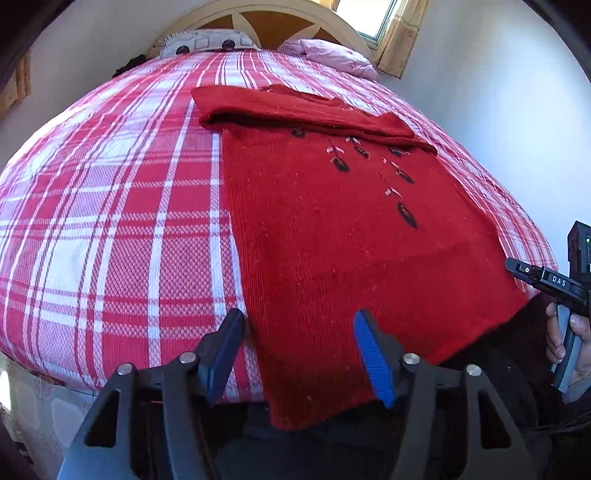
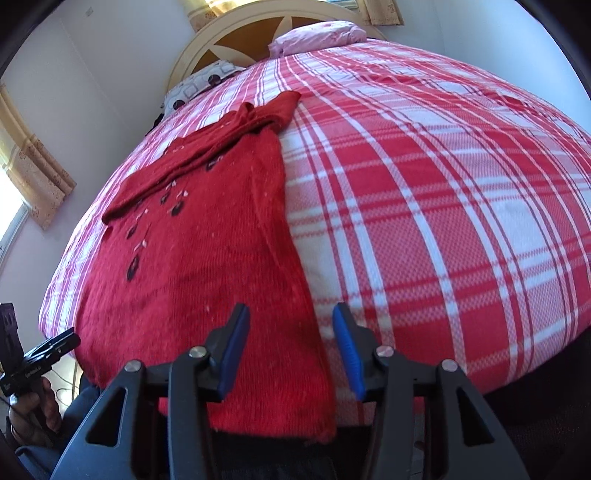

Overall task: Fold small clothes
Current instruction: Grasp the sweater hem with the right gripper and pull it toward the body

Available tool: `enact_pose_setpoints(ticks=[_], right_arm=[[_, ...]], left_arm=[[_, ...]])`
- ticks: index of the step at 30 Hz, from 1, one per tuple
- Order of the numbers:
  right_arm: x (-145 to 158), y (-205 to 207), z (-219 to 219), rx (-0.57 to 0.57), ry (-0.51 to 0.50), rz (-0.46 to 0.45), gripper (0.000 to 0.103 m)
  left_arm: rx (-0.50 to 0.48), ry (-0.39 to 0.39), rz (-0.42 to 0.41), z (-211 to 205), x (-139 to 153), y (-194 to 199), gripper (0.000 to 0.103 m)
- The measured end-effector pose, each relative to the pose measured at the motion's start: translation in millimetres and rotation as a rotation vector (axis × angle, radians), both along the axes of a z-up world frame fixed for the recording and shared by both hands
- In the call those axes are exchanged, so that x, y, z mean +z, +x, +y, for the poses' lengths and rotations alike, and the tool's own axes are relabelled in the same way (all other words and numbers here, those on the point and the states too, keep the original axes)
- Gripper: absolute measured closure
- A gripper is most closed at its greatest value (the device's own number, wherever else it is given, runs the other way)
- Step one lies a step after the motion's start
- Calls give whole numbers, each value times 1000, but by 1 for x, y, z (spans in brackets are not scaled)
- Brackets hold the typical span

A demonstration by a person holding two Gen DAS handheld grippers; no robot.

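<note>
Bed: red-and-white plaid woven blanket point(image 1: 110, 229).
Garment: red knitted sweater with dark embroidered flowers point(image 1: 332, 240) lay flat, hem overhanging the near edge.
Left gripper point(image 1: 299, 354): my jaws gaped wide, empty.
Right gripper point(image 2: 290, 350): wide, empty.
Writing: "DAS" on its body.

A: What is covering the bed?

B: A red and white plaid bedspread point(image 1: 110, 221) is lying flat across the whole mattress and is hanging over the near edge.

A: What is sitting at the head end?

B: A pink pillow point(image 1: 332, 55) is resting against the cream headboard point(image 1: 236, 14). Beside it, a white pillow with dark round marks point(image 1: 207, 42) is leaning on the same headboard.

A: And around the bed?

B: A window point(image 1: 369, 18) is letting in daylight behind the headboard, with a yellow patterned curtain point(image 1: 402, 37) hanging next to it. A second curtain point(image 2: 33, 162) is hanging along the side wall.
</note>
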State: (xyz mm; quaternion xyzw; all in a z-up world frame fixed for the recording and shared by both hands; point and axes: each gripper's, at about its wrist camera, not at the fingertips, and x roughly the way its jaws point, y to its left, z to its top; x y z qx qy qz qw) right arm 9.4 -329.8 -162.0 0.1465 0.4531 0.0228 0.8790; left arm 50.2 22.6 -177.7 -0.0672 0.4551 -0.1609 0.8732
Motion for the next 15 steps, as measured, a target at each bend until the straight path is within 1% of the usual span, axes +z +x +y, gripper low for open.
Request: enact_pose_setpoints(ticks=[2, 6, 8, 10, 13, 15], right_arm=[[0, -4, -1, 8, 15, 6, 53], [-2, -10, -2, 20, 20, 17, 56], [-2, -14, -2, 30, 23, 20, 56], [-3, -16, -1, 39, 23, 24, 57], [-4, -19, 2, 63, 18, 28, 58], [-5, -19, 2, 60, 14, 28, 59]], left_arm=[[0, -2, 10, -1, 0, -2, 42], [-8, 36, 34, -5, 0, -9, 46], [-13, 32, 46, -5, 0, -12, 46], [-24, 33, 47, -7, 0, -14, 50], [-35, 30, 41, -10, -3, -14, 51], [-39, 14, 38, -8, -3, -14, 52]])
